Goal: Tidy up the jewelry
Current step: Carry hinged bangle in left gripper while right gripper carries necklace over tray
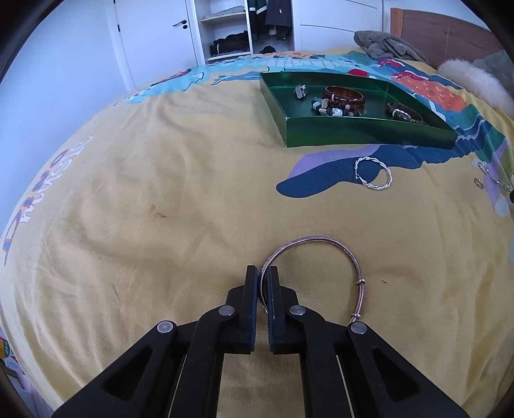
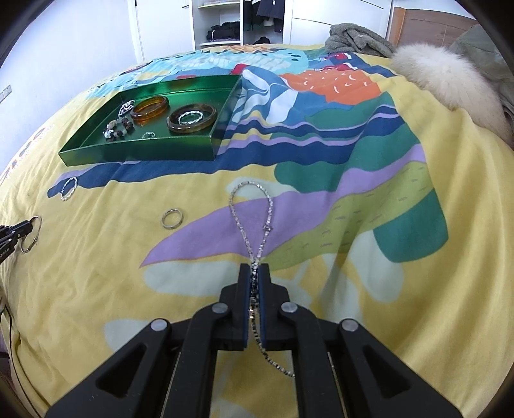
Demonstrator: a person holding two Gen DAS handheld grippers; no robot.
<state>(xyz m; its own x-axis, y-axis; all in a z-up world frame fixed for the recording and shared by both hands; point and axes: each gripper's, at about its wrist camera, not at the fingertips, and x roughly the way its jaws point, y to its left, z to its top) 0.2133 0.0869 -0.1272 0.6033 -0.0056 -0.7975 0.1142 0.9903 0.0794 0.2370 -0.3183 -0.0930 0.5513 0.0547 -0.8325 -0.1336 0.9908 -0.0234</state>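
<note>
A: Left tongs [image 1: 262,273]?
B: Mine are clamped on a thin round metal bangle [image 1: 324,247] arching right of the tips.
A: Right tongs [image 2: 256,270]?
B: Pinched on a sparkly bead chain [image 2: 253,218] looping ahead. Glossy green tray [image 2: 141,151] far ahead-left; lettering on the bedspread [image 1: 128,225] unreadable.

A bed [image 2: 96,289] with a yellow patterned cover fills the view. At 12 o'clock stands an open wardrobe [image 1: 225,29] with folded clothes, a white door [image 1: 151,35] at 11. A wooden headboard [image 1: 449,35] sits at 1 o'clock. Even daylight.
</note>
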